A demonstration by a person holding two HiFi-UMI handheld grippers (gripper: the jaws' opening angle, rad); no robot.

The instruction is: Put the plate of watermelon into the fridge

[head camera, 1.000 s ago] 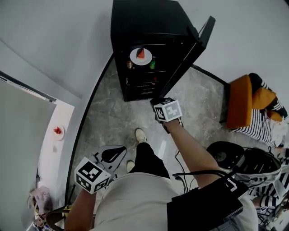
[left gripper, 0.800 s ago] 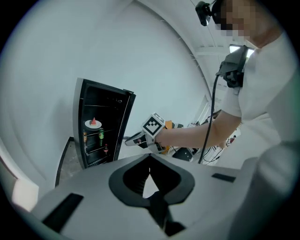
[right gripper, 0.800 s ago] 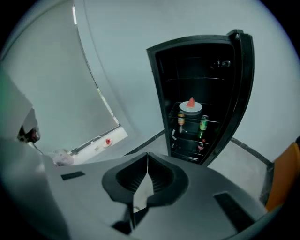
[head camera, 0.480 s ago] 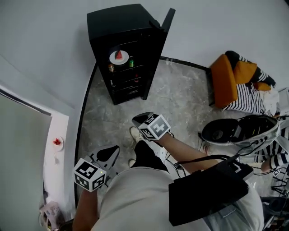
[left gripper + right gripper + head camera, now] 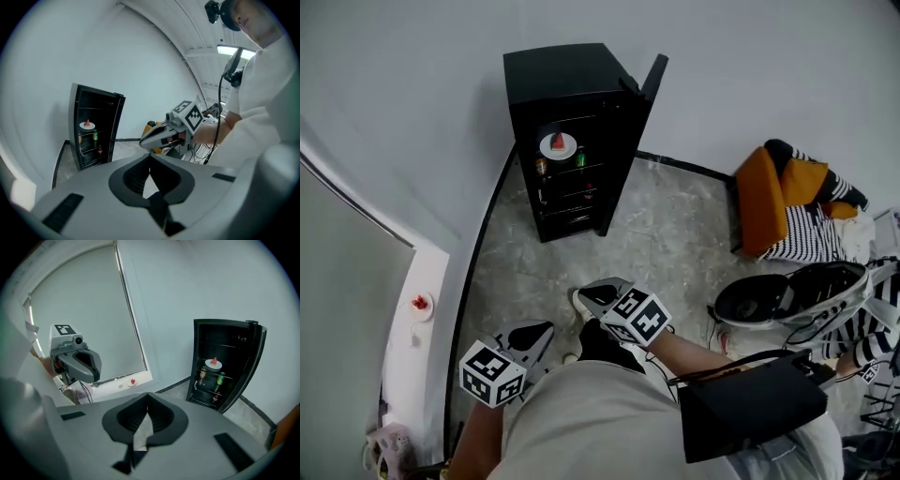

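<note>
The black fridge [image 5: 567, 131] stands against the wall with its door [image 5: 652, 79] swung open. The white plate with a watermelon wedge [image 5: 558, 145] rests on the top shelf inside, also seen as the plate [image 5: 87, 125] and the plate [image 5: 213, 363]. Both grippers hang low near my body, well away from the fridge. My left gripper [image 5: 547, 326] is shut and empty, its jaws [image 5: 149, 157] meeting. My right gripper [image 5: 581, 293] is also shut with nothing in it [image 5: 147, 395].
Drink cans [image 5: 580, 157] and a bottle [image 5: 589, 192] sit on lower fridge shelves. An orange seat with striped cloth [image 5: 787, 202] and a black round device [image 5: 759, 300] lie on the floor at right. A white ledge [image 5: 412, 281] with a small red item [image 5: 420, 303] runs along the left.
The fridge now appears farther away. My right gripper has drawn back from in front of the fridge to my body. The plate stays on the shelf.
</note>
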